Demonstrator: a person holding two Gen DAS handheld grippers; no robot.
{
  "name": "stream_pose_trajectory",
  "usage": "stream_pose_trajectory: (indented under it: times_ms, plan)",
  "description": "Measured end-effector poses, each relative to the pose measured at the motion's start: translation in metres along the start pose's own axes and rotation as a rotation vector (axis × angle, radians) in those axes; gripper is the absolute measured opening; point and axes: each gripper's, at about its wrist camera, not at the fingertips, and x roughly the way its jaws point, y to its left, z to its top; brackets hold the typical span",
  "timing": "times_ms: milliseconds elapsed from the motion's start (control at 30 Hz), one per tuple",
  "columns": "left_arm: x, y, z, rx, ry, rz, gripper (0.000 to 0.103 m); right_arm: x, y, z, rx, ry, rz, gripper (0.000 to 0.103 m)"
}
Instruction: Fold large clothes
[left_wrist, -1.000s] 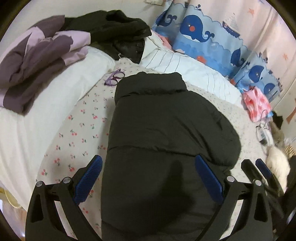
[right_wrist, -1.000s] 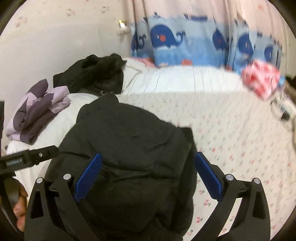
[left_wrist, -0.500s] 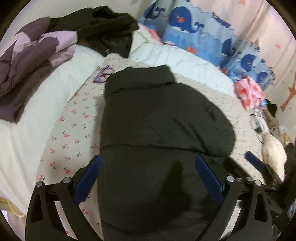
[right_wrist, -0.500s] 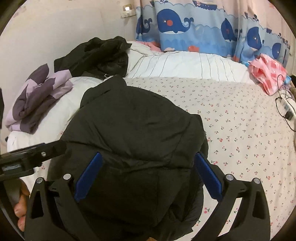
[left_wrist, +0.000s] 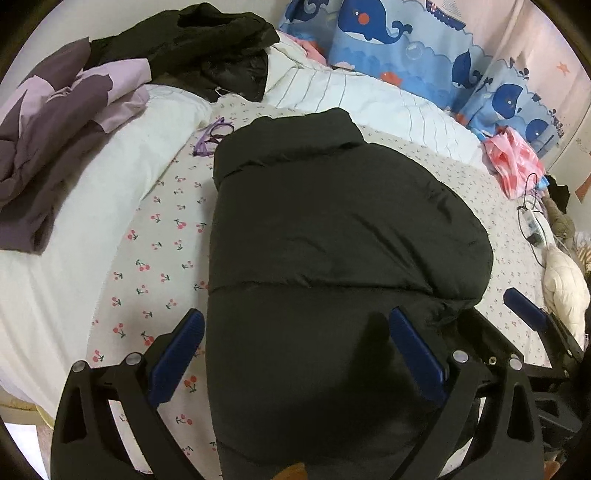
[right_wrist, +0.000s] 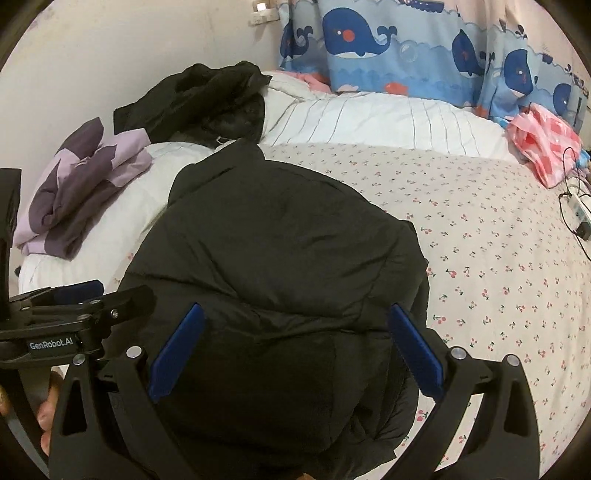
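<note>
A black puffer jacket (left_wrist: 332, 240) lies on the cherry-print bed sheet (left_wrist: 147, 258), sleeves folded in, collar toward the far side. It also fills the right wrist view (right_wrist: 280, 266). My left gripper (left_wrist: 295, 343) is open, held over the jacket's near hem, holding nothing. My right gripper (right_wrist: 295, 343) is open over the hem's right part, also empty. Each gripper shows in the other's view: the right one at the far right (left_wrist: 532, 321), the left one at the left edge (right_wrist: 77, 310).
A purple folded garment (left_wrist: 55, 129) and a black clothes heap (left_wrist: 207, 48) lie on the white duvet (left_wrist: 74, 221) at left. Purple glasses (left_wrist: 212, 134) sit by the collar. A pink garment (left_wrist: 513, 162), power strip (left_wrist: 532, 225) and cream jacket (left_wrist: 565, 284) are right.
Both grippers have drawn back a little and risen, so more of the jacket and bed shows. The jacket lies as before. Both grippers stay open.
</note>
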Motion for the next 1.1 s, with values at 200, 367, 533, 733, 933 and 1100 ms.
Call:
stream_pose_trajectory:
  times_ms: [200, 367, 533, 733, 933, 1100]
  plan:
    - [-0.003, -0.005, 0.001, 0.004, -0.031, 0.012, 0.096, -0.005, -0.008, 0.001, 0.034, -0.009, -0.001, 0.096]
    - [0.000, -0.013, 0.002, 0.008, -0.029, 0.026, 0.096, -0.003, -0.012, 0.001, 0.044, 0.008, -0.008, 0.096]
    - [0.004, -0.014, 0.000, 0.012, -0.020, 0.042, 0.096, -0.001, -0.015, 0.001, 0.051, 0.021, -0.024, 0.096]
    - [0.004, -0.019, -0.004, 0.041, -0.034, 0.089, 0.096, 0.002, -0.019, -0.001, 0.046, 0.046, -0.034, 0.096]
    - [0.004, -0.020, -0.004, 0.041, -0.048, 0.112, 0.096, 0.003, -0.020, -0.002, 0.045, 0.048, -0.032, 0.096]
    - [0.001, -0.020, -0.005, 0.055, -0.067, 0.144, 0.096, 0.003, -0.018, -0.003, 0.032, 0.044, -0.038, 0.096]
